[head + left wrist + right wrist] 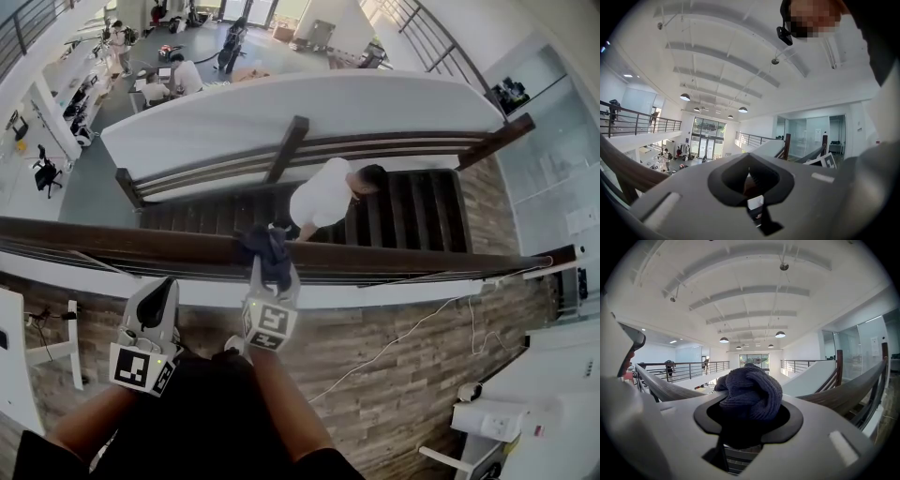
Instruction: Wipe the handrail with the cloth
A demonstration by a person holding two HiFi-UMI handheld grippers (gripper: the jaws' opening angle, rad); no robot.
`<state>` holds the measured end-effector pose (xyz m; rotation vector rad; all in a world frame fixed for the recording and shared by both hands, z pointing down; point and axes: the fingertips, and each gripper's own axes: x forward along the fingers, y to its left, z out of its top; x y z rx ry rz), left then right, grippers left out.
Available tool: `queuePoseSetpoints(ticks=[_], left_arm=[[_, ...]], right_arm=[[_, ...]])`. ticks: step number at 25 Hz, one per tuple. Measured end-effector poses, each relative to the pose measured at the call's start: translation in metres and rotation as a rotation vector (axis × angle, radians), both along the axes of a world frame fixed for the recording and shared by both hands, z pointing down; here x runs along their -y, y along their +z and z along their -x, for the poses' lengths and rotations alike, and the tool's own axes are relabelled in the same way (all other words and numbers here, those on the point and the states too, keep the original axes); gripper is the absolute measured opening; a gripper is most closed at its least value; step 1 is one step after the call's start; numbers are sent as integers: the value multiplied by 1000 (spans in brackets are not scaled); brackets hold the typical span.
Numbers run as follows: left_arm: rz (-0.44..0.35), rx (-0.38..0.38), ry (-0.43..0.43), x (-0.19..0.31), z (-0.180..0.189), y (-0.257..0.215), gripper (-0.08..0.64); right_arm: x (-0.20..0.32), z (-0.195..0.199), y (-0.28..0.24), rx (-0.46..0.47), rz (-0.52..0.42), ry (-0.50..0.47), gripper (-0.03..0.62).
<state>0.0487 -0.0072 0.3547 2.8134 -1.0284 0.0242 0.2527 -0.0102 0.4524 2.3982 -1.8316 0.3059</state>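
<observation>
We are clamping the cloth (267, 246) on the handrail (403, 263) with the right gripper (270, 269), left gripper (167, 287) closed, empty; dragging risks dropping it downstairs.

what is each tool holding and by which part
The right tool grips the dark cloth by a bunched-up wad, on the handrail. The left tool holds nothing.

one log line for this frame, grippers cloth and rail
right gripper: shut on dark cloth | dark cloth: on top of wooden handrail | left gripper: shut, empty, held short of wooden handrail
</observation>
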Motion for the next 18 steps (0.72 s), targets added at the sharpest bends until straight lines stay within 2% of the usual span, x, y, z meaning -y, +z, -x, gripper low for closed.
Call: queuePoseSetpoints(ticks=[11,18], left_arm=[[-3,-2,-20,-12,-26,1,0],[-1,-4,-32,-20,-41,4,0]], right_arm=[[-15,-42,1,2,-4,24,176],[-19,-53,1,-5,-8,2,176]])
